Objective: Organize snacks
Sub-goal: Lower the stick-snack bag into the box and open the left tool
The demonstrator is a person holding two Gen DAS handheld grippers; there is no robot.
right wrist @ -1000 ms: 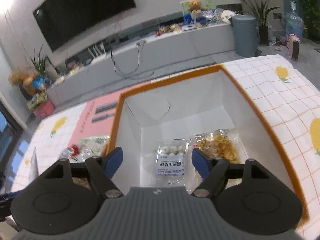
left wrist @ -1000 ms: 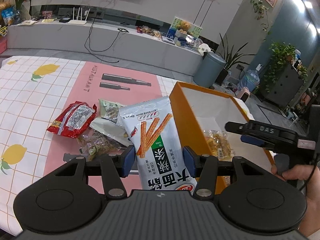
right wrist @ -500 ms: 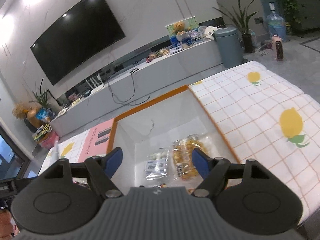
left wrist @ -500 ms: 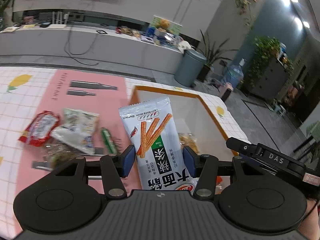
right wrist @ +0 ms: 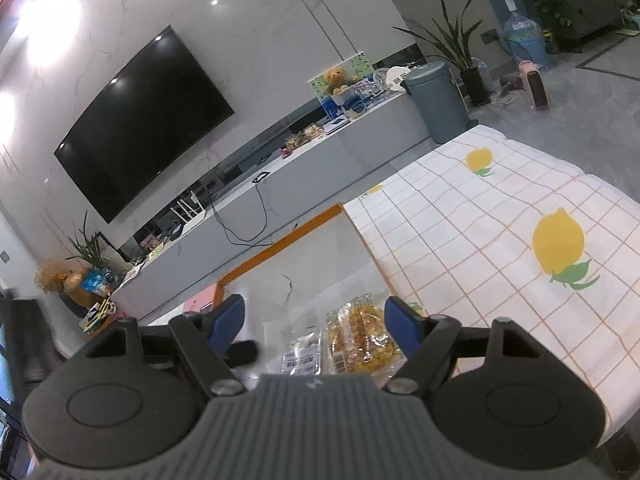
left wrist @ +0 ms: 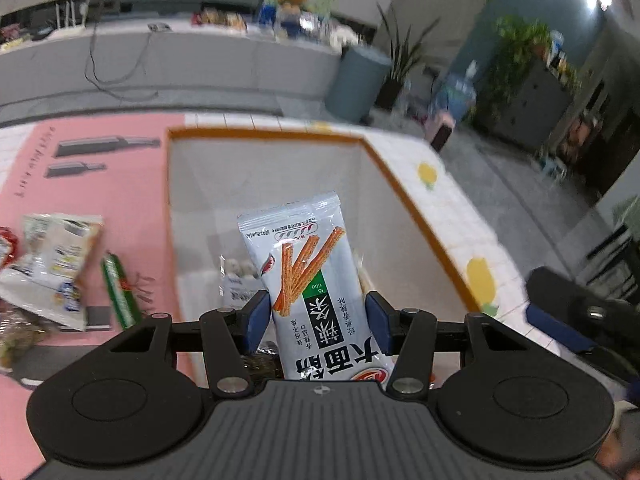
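My left gripper (left wrist: 316, 326) is shut on a white snack bag with orange sticks printed on it (left wrist: 308, 276) and holds it over the open orange-rimmed white box (left wrist: 264, 134). Inside the box lie a small white packet (right wrist: 302, 354) and a yellow snack packet (right wrist: 360, 336). Loose snacks stay on the pink mat at the left: a white bag (left wrist: 56, 264) and a green stick pack (left wrist: 118, 290). My right gripper (right wrist: 314, 320) is open and empty above the box's near right side (right wrist: 360, 236).
The table wears a white cloth with lemon prints (right wrist: 558, 246) and a pink mat (left wrist: 100, 184). A grey TV bench (right wrist: 320, 160), a grey bin (right wrist: 438, 100) and plants stand beyond. My right gripper's body shows at the right edge of the left wrist view (left wrist: 580, 320).
My left gripper carried the stick snack bag rightward from above the mat's pile to over the box. My right gripper rose and tilted back, away from the box's inside.
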